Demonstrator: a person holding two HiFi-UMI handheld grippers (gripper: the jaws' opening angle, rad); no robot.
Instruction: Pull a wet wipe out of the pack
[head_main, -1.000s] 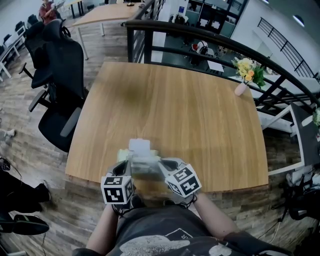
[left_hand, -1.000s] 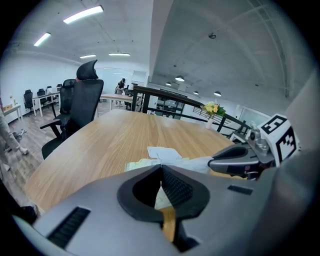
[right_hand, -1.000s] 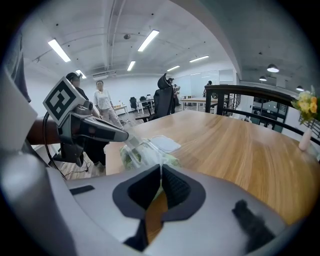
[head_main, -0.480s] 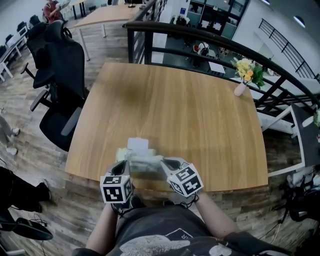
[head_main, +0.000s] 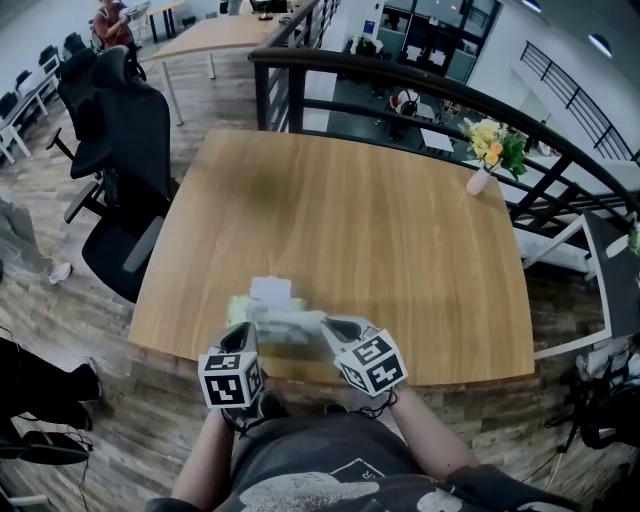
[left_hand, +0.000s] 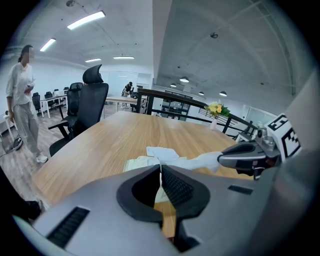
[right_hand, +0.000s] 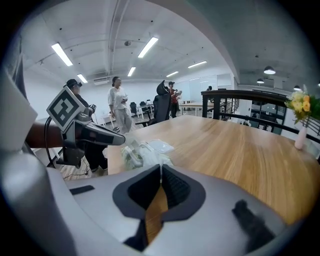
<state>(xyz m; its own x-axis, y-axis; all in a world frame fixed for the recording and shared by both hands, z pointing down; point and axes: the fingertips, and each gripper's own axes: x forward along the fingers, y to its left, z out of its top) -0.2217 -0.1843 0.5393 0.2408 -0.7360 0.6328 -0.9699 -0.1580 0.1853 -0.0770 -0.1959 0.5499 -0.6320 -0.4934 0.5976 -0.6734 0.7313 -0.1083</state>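
Left gripper (left_hand: 160, 168) has its jaws squeezed tight on a thin pale edge of the wipe pack (left_hand: 136, 163). The pack sits near the front edge of the wooden surface (left_hand: 110, 140) with its white lid flap (left_hand: 162, 152) flipped open. From there a wet wipe (left_hand: 204, 160) stretches off to the right, straight into the right gripper (right_hand: 160, 168) — jaws pressed together on its end. Vase of flowers (head_main: 482, 176) stands way over at the far right corner.

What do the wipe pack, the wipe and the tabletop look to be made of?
The wipe pack: probably thin soft plastic film; it crinkles and shines.
The wet wipe: soft white nonwoven cloth, matte, stretched limp.
The table: wood or wood-look laminate, satin; grain lines show.
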